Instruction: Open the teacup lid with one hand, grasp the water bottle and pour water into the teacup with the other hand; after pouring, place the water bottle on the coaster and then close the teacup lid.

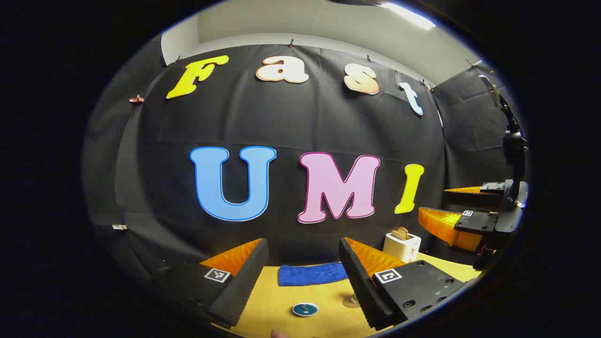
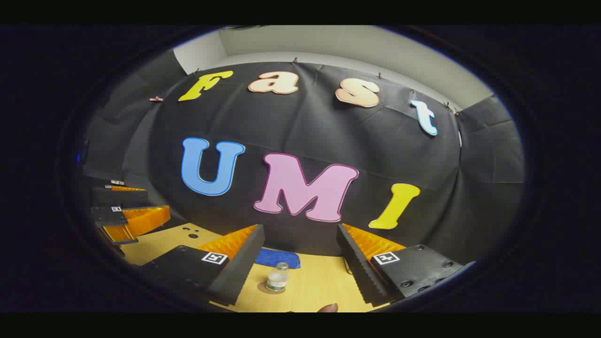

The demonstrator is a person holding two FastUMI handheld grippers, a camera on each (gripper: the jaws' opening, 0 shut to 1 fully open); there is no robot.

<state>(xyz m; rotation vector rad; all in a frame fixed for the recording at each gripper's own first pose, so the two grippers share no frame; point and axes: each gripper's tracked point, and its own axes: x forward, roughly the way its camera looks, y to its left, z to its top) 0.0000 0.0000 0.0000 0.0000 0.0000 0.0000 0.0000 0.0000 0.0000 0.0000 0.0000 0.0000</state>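
Note:
In the left gripper view my left gripper hangs open above the yellow table, nothing between its fingers. Below it sits the teacup, its dark teal lid on a white rim. A clear water bottle stands on a brownish disc on the table, seen between the open fingers of my right gripper. The same disc peeks out beside my left gripper's right finger. Each gripper also appears in the other's view: the right gripper at the far right and the left gripper at the far left, both above the table.
A folded blue cloth lies at the back of the table against the booth wall. A white toaster with toast in it stands at the back right. A fingertip shows at the bottom edge.

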